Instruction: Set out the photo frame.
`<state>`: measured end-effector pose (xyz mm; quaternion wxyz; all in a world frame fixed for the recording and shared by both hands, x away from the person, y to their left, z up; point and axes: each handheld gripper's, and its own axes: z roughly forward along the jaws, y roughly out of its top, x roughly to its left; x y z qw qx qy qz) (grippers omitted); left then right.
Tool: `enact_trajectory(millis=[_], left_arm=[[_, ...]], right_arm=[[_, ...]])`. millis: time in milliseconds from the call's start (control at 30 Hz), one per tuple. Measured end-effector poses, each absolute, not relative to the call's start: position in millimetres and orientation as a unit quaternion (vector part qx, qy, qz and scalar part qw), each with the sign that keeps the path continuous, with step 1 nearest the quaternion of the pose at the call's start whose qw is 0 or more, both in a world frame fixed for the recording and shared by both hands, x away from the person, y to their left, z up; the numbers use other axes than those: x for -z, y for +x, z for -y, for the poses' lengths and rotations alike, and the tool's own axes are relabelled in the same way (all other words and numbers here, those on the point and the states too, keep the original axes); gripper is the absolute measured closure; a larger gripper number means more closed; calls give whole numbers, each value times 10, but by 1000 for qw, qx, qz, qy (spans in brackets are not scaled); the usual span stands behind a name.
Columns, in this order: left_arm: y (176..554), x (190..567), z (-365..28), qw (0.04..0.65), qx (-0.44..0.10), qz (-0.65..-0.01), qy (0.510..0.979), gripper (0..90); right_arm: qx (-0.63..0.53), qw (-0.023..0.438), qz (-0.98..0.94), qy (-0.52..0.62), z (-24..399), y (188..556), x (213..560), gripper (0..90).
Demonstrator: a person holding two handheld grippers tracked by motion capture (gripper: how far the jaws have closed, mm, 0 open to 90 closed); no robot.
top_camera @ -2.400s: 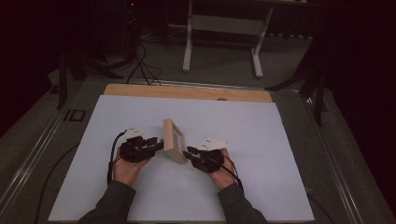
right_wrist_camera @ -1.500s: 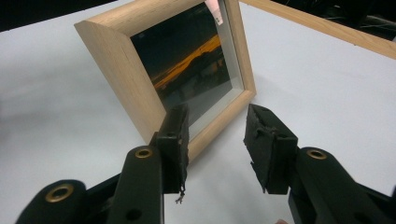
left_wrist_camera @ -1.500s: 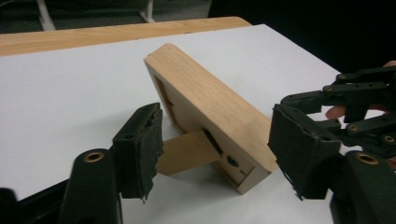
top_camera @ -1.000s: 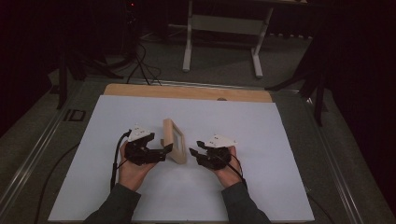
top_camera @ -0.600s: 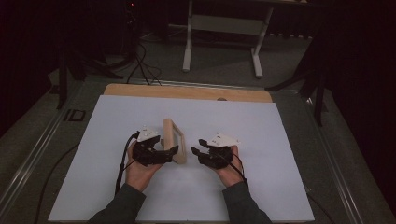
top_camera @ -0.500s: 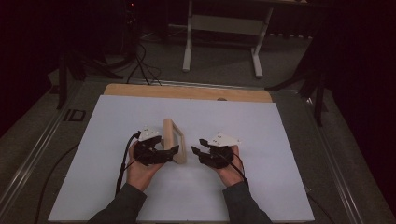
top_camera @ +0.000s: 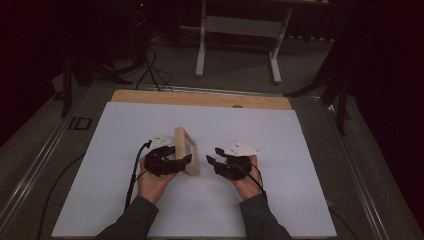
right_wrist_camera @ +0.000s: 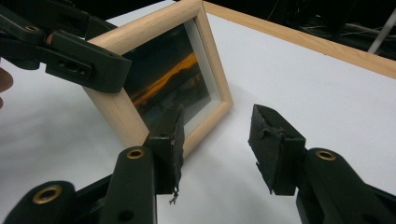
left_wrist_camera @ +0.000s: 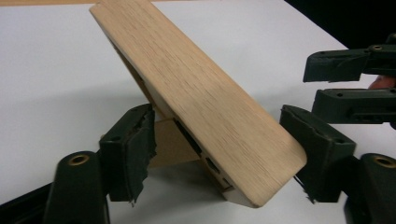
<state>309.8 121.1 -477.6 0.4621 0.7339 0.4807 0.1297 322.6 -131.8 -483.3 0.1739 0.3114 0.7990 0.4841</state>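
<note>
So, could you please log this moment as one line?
left gripper: fingers just closing around picture frame, not pressing | right gripper: open, empty, beside it | frame: on white table

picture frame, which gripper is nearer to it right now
Left. The left gripper has its jaws around the near end of the wooden picture frame, and they have just been closing on it. The right gripper sits open beside the frame's glass side, a gap away.

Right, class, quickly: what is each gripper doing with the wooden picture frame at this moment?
Left gripper: open, jaws just closing in around the picture frame, pads not yet pressing.
Right gripper: open, holding nothing, beside the frame.
</note>
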Motion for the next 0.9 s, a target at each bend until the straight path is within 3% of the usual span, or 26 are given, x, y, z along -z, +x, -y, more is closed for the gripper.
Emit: enact_trajectory(millis=[267, 900], left_arm=[[3105, 4785, -1210, 467, -114, -478, 735, 372], [3119, 4785, -1245, 469, -98, -480, 735, 399]], right_arm=[[-487, 175, -797, 312, 1327, 3223, 4820, 542], [-490, 179, -793, 315, 1360, 3229, 4796, 540]])
